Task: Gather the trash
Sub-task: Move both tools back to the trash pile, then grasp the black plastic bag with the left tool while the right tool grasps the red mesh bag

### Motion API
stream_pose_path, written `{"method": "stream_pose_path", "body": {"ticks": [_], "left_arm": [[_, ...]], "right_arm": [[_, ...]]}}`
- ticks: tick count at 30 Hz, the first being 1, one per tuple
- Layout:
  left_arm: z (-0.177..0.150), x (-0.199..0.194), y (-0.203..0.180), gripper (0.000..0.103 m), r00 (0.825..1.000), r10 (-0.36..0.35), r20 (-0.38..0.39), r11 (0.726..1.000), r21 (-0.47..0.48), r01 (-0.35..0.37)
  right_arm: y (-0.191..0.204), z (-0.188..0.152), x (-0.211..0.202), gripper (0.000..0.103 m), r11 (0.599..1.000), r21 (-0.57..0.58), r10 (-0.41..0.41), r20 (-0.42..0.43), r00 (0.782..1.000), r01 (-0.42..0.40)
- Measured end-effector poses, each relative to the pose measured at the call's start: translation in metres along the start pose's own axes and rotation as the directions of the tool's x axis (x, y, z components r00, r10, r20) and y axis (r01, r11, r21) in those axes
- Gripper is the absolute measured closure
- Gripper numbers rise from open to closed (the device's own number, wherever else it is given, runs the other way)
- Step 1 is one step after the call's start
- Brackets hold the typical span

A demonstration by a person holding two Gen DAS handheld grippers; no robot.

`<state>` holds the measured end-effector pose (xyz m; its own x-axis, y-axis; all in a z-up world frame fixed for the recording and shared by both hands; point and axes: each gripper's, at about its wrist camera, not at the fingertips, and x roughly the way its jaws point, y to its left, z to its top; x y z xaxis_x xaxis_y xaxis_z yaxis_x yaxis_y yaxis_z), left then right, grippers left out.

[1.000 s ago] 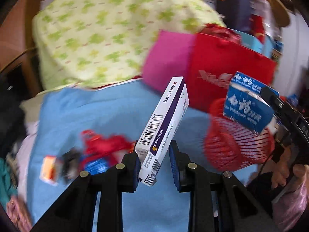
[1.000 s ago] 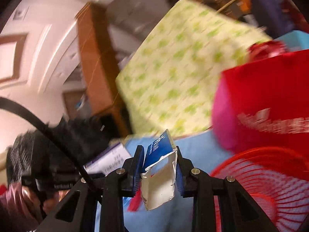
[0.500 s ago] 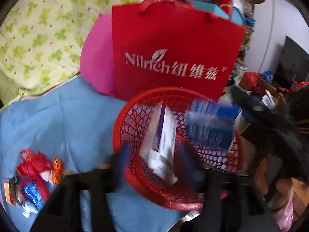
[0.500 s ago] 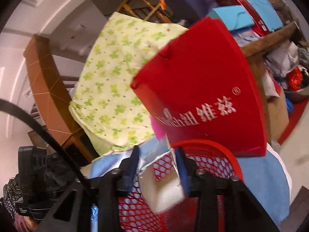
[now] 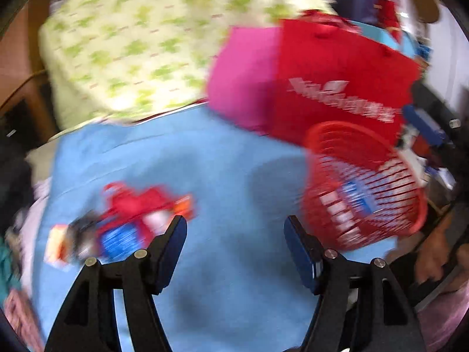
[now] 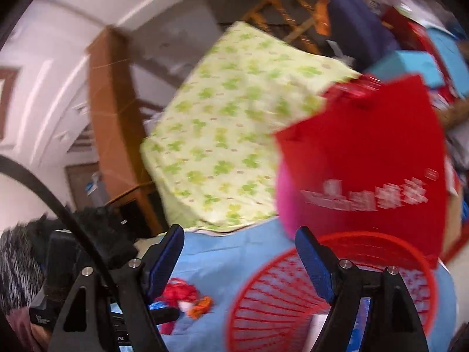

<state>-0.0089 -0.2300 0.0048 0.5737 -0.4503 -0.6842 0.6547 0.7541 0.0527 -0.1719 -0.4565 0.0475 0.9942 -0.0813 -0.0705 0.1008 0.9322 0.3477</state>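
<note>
A red mesh basket (image 5: 363, 182) stands at the right of the blue cloth (image 5: 187, 164); blurred white and blue boxes (image 5: 348, 202) show through its wall. It also shows in the right wrist view (image 6: 307, 299) below my right gripper. A pile of wrappers (image 5: 129, 220), red, blue and orange, lies on the cloth at the left, and shows in the right wrist view (image 6: 184, 296). My left gripper (image 5: 234, 228) is open and empty above the cloth between pile and basket. My right gripper (image 6: 239, 240) is open and empty over the basket's left rim.
A red paper bag (image 5: 343, 88) and a pink bag (image 5: 243, 76) stand behind the basket. A green-patterned cushion (image 5: 152, 41) lies at the back. Clutter crowds the right side. The left gripper's body (image 6: 58, 278) sits at the left of the right wrist view.
Both grippers opened and let their boxes go into the basket. The left gripper swung back left toward the wrapper pile; the right one pulled back from the basket.
</note>
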Motion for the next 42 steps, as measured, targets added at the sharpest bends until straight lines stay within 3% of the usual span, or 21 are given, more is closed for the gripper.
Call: {"method": "stream_pose_path", "body": {"ticks": [4, 7, 10, 14, 17, 18, 21, 23, 28, 30, 34, 35, 39, 40, 42], "left_arm": [[-0.028, -0.011, 0.067, 0.033, 0.988, 0.15, -0.032, 0.983, -0.101, -0.153], [-0.049, -0.02, 0.111, 0.033, 0.968, 0.242, -0.061, 0.954, -0.167, -0.249], [-0.065, -0.021, 0.138, 0.034, 0.959, 0.271, -0.08, 0.937, -0.204, -0.282], [-0.077, -0.009, 0.156, 0.033, 0.96, 0.259, -0.107, 0.931, -0.239, -0.277], [-0.088, 0.003, 0.165, 0.034, 0.962, 0.243, -0.123, 0.928, -0.258, -0.268], [-0.09, 0.007, 0.171, 0.034, 0.961, 0.244, -0.133, 0.925, -0.266, -0.271], [-0.096, 0.019, 0.181, 0.034, 0.961, 0.228, -0.159, 0.918, -0.294, -0.266], [-0.096, 0.024, 0.189, 0.034, 0.964, 0.207, -0.17, 0.914, -0.318, -0.252], [-0.074, 0.036, 0.205, 0.034, 0.968, 0.195, -0.157, 0.91, -0.34, -0.238], [-0.063, 0.046, 0.211, 0.034, 0.968, 0.189, -0.164, 0.908, -0.347, -0.236], [-0.045, 0.077, 0.22, 0.035, 0.97, 0.141, -0.196, 0.908, -0.366, -0.206], [-0.042, 0.086, 0.221, 0.041, 0.968, 0.132, -0.211, 0.906, -0.371, -0.204], [-0.036, 0.122, 0.225, 0.064, 0.963, 0.053, -0.266, 0.904, -0.397, -0.159], [-0.037, 0.131, 0.225, 0.068, 0.957, 0.041, -0.287, 0.901, -0.403, -0.16], [-0.038, 0.142, 0.223, 0.078, 0.952, 0.029, -0.306, 0.9, -0.407, -0.158]], "right_arm": [[0.054, -0.018, 0.024, 0.021, 0.988, -0.091, 0.118, -0.06, 0.991, -0.124], [0.087, -0.035, 0.046, 0.021, 0.972, -0.09, 0.203, -0.153, 0.967, -0.218], [0.111, -0.058, 0.079, 0.021, 0.971, -0.073, 0.2, -0.282, 0.938, -0.229], [0.117, -0.088, 0.123, 0.023, 0.982, -0.02, 0.157, -0.452, 0.878, -0.186], [0.112, -0.109, 0.156, 0.026, 0.987, 0.049, 0.156, -0.557, 0.816, -0.155], [0.11, -0.114, 0.165, 0.031, 0.986, 0.074, 0.166, -0.582, 0.796, -0.152], [0.107, -0.125, 0.19, 0.033, 0.984, 0.111, 0.176, -0.638, 0.75, -0.137], [0.109, -0.129, 0.206, 0.033, 0.988, 0.1, 0.156, -0.653, 0.741, -0.12], [0.13, -0.132, 0.239, 0.033, 0.988, -0.013, 0.111, -0.625, 0.772, -0.153], [0.133, -0.132, 0.255, 0.033, 0.986, -0.033, 0.106, -0.627, 0.772, -0.162], [0.135, -0.137, 0.289, 0.033, 0.976, -0.041, 0.133, -0.662, 0.738, -0.213], [0.137, -0.14, 0.296, 0.033, 0.974, -0.054, 0.127, -0.671, 0.73, -0.219], [0.132, -0.164, 0.323, 0.034, 0.973, -0.082, 0.085, -0.745, 0.662, -0.217], [0.131, -0.168, 0.327, 0.047, 0.973, -0.078, 0.083, -0.759, 0.646, -0.216], [0.131, -0.17, 0.329, 0.06, 0.971, -0.07, 0.096, -0.763, 0.639, -0.229]]}}
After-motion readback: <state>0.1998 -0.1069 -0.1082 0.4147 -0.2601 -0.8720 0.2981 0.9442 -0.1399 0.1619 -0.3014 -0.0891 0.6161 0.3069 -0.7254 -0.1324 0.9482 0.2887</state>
